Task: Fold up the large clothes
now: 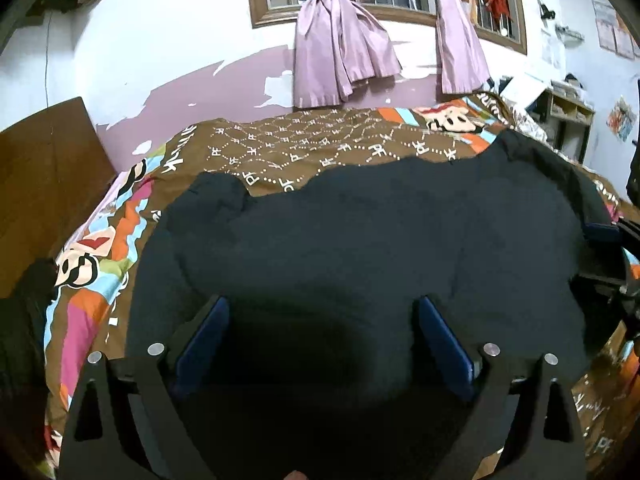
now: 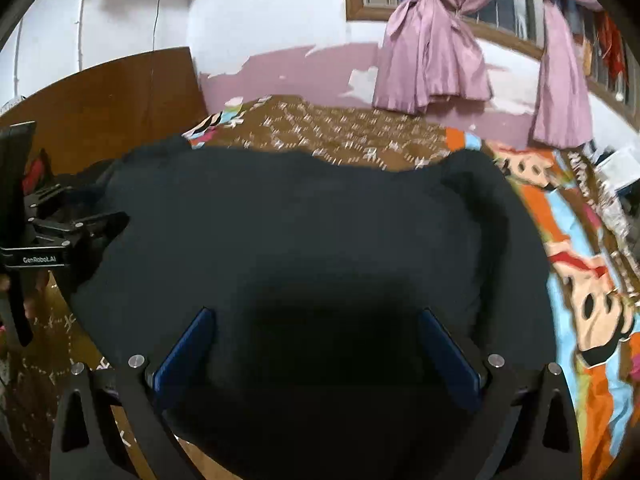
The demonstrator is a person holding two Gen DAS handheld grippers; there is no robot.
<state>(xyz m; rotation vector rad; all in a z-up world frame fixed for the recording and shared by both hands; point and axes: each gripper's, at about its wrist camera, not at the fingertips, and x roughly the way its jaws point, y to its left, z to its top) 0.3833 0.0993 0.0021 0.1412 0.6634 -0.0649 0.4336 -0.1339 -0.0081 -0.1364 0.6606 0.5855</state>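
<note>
A large dark navy garment lies spread on the patterned bed cover; it also fills the right wrist view. My left gripper hovers just above the garment's near part, jaws wide apart, blue pads empty. My right gripper is likewise open over the garment's near part, nothing between its pads. The right gripper shows at the right edge of the left wrist view; the left gripper shows at the left edge of the right wrist view.
A wooden headboard stands at the left of the bed. Pink knotted curtains hang under a window on the far wall. Shelves with clutter stand at the right. The colourful bed cover border runs along the right.
</note>
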